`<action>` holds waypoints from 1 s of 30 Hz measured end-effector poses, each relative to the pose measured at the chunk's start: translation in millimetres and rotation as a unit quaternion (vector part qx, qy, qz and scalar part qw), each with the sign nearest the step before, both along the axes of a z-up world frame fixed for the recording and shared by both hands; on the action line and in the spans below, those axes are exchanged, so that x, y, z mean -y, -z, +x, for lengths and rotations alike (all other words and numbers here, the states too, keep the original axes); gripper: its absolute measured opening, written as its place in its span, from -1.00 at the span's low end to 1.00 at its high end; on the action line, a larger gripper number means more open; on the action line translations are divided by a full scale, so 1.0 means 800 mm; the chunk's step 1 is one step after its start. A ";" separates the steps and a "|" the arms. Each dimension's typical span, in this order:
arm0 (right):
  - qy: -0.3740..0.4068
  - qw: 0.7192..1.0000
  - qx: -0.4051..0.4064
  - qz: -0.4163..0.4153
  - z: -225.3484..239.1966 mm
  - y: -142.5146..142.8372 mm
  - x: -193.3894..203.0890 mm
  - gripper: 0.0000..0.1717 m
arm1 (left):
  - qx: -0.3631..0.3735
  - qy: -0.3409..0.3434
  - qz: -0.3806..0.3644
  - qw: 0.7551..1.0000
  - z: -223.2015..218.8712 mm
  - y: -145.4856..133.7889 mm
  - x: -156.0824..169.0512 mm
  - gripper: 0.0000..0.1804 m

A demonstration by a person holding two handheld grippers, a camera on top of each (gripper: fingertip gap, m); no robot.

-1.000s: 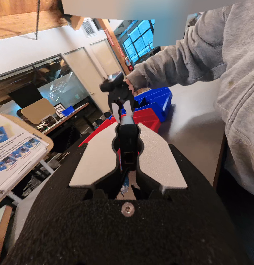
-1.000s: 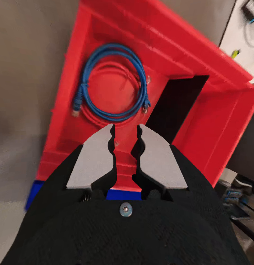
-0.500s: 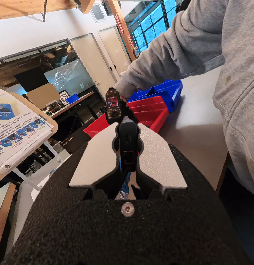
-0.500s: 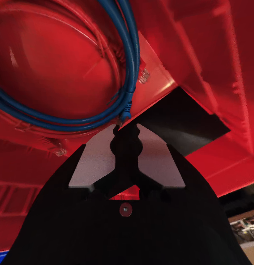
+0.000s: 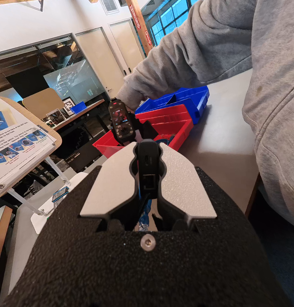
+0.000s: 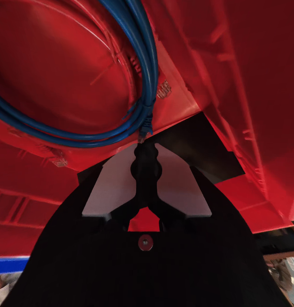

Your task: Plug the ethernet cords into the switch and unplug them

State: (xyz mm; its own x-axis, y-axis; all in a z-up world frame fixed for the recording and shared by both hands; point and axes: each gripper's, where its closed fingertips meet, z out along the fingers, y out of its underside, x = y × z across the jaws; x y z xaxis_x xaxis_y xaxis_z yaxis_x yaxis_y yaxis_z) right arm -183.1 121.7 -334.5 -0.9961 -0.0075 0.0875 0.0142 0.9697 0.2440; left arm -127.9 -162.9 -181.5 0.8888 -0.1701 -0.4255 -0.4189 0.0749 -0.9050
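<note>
The left tool (image 5: pixel 148 149) is clamped on the black switch (image 5: pixel 148 166), held above the desk (image 5: pixel 222 149) near the red bin (image 5: pixel 184 131). Inside that bin, the right tool (image 6: pixel 145 145) has its tips at the plug of the coiled blue cord (image 6: pixel 86 136); whether they grip it I cannot tell.

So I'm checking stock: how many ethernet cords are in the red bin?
2: a blue cord coiled on the bin floor, and a red cord coiled beneath it. More could be hidden.
</note>
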 end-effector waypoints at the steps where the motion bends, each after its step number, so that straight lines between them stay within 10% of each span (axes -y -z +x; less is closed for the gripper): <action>1: 0.016 1.000 0.019 -0.010 0.005 -0.002 0.004 -0.83 | -0.001 0.000 -0.002 1.000 0.000 0.001 0.000 -0.78; 30: 0.013 0.999 0.047 -0.016 0.008 0.019 0.009 -0.81 | 0.007 0.014 -0.031 0.999 0.004 0.016 -0.008 -0.78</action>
